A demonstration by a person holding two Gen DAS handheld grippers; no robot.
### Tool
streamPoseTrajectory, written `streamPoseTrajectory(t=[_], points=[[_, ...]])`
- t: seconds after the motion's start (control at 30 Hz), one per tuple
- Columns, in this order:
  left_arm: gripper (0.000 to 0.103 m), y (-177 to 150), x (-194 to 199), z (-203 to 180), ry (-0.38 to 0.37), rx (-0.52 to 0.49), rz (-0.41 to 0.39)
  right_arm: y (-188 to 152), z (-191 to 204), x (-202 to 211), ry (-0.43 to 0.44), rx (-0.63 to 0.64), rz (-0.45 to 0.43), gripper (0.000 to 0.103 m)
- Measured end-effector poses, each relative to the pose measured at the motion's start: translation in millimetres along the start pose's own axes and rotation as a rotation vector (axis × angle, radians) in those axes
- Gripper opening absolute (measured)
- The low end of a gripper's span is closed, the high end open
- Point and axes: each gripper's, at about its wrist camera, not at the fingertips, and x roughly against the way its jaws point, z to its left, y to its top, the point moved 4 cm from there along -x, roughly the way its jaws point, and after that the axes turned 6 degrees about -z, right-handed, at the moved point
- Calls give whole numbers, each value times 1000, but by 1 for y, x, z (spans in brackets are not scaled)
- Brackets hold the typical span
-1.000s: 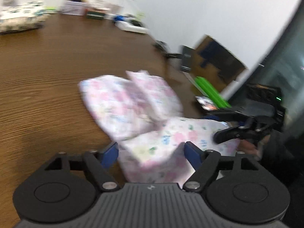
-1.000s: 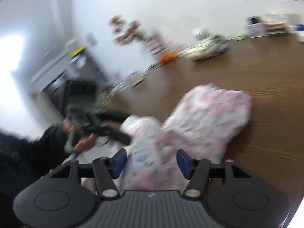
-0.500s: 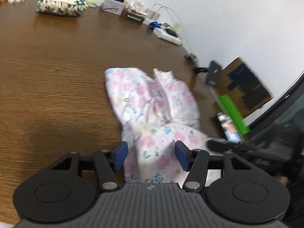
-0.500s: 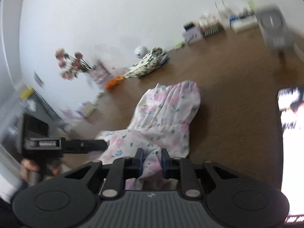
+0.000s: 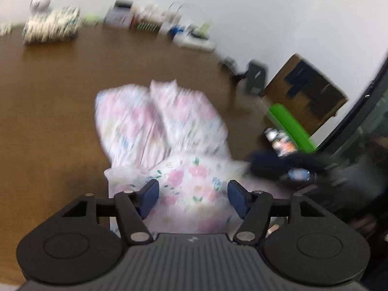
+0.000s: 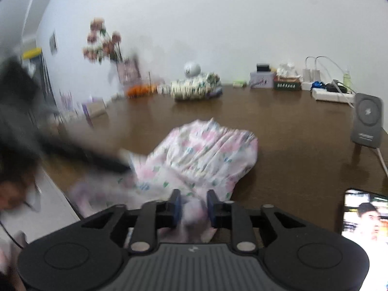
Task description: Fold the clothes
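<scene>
A white garment with pink flowers (image 5: 160, 126) lies crumpled on the brown wooden table (image 5: 48, 97). My left gripper (image 5: 194, 195) stands over its near part, its jaws opening, with cloth lying between the blue pads, which do not press it. In the right wrist view the same garment (image 6: 206, 150) spreads ahead. My right gripper (image 6: 194, 208) has a bunch of the fabric filling the narrow gap between its pads while its jaws are opening. The other gripper shows as a dark blur in each view: the right one (image 5: 278, 169), the left one (image 6: 104, 162).
A lit phone (image 6: 366, 218) lies at the near right table edge. A grey charger stand (image 6: 367, 121) with a cable is at the right. A folded patterned cloth (image 6: 196, 87), boxes (image 6: 264, 80) and a power strip line the far edge. The table's near left edge drops off.
Both grippers narrowed on the garment half a second ago and now stand wider. The left view has swung slightly and blurred. The right view has turned to face the far wall.
</scene>
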Motion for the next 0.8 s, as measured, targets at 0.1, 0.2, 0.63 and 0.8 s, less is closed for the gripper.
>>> streamPoseTrajectory(t=[0.1, 0.2, 0.63, 0.8], points=[[72, -4, 4, 12, -13, 12, -3, 0, -24, 27, 44, -76, 11, 32], [75, -3, 8, 20, 9, -9, -13, -13, -32, 33, 100, -80, 72, 32], [78, 8, 42, 32, 86, 23, -134, -25, 26, -6, 170, 103, -24, 33], [78, -4, 23, 26, 133, -35, -87, -21, 39, -18, 164, 299, -69, 16]])
